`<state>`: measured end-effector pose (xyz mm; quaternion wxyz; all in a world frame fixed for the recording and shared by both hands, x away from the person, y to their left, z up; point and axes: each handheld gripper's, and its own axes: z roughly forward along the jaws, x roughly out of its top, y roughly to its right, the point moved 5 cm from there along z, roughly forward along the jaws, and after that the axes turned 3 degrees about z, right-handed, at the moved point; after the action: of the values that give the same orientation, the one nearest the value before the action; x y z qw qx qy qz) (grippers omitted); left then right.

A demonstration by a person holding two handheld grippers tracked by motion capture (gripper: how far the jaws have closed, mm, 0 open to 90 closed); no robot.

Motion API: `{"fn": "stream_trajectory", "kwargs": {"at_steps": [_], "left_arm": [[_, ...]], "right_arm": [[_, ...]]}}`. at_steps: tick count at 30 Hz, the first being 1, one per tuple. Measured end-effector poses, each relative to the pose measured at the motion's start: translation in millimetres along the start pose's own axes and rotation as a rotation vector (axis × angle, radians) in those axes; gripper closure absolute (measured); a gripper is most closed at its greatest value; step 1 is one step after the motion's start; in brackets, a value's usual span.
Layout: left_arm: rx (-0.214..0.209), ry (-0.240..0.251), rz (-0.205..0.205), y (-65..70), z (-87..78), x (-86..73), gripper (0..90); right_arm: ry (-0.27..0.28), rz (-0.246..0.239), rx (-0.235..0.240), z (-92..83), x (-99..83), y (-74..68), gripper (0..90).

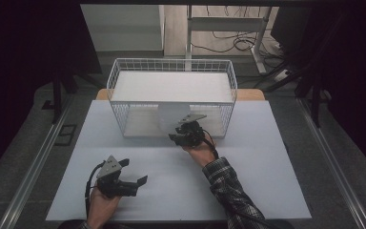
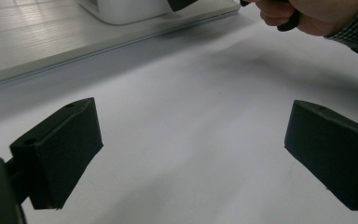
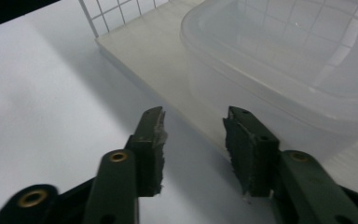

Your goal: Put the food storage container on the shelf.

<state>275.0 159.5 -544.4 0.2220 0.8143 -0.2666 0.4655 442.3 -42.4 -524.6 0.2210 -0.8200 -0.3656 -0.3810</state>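
A translucent plastic container (image 1: 170, 117) (image 3: 284, 60) stands on the lower board (image 3: 154, 51) of a white wire rack (image 1: 171, 61). My right gripper (image 1: 177, 136) (image 3: 193, 126) is just in front of the container, at the board's front edge. Its jaws are partly open with nothing between them, and the container's wall lies a little beyond the tips. My left gripper (image 1: 140, 183) (image 2: 191, 154) hovers low over the white table (image 1: 248, 181) at the front left, jaws wide open and empty. In the left gripper view the hand (image 2: 307, 16) holding the right gripper shows at top right.
The wire rack has a white top shelf (image 1: 171, 86) and mesh sides (image 3: 107, 14), and is open toward me. Dark floor, cables and a desk frame (image 1: 228, 24) lie beyond the table. A rail (image 1: 33, 167) runs along the table's left.
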Motion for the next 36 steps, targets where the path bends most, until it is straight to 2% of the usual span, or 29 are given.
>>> {"fn": "stream_trajectory", "kwargs": {"at_steps": [6, 11, 14, 18, 26, 36], "left_arm": [[-0.009, -0.009, -0.001, 1.4, 1.8, -1.0, 3.2], [-0.014, -0.014, 0.003, 2.1, 3.0, -1.5, 3.0], [-0.011, -0.017, 0.003, 1.8, 3.6, -1.9, 3.0], [0.003, -0.047, 0.009, 1.7, 6.5, -4.3, 3.0], [0.008, -0.062, 0.021, 3.5, 8.5, -5.0, 2.8], [0.007, -0.077, 0.037, 5.6, 9.8, -5.6, 3.0]], "right_arm": [[-0.01, 0.019, 0.037, -10.2, -1.8, -3.5, 44.5], [-0.015, -0.004, 0.041, -17.7, -2.4, -6.8, 40.0], [-0.009, -0.006, 0.049, -28.4, -3.1, -9.4, 34.9], [-0.004, -0.006, 0.063, -36.9, -5.8, -11.0, 28.9], [-0.014, -0.015, 0.059, -49.3, -19.3, -12.5, 23.1], [-0.028, -0.005, 0.046, -59.8, -38.8, -11.2, 17.4]]}}
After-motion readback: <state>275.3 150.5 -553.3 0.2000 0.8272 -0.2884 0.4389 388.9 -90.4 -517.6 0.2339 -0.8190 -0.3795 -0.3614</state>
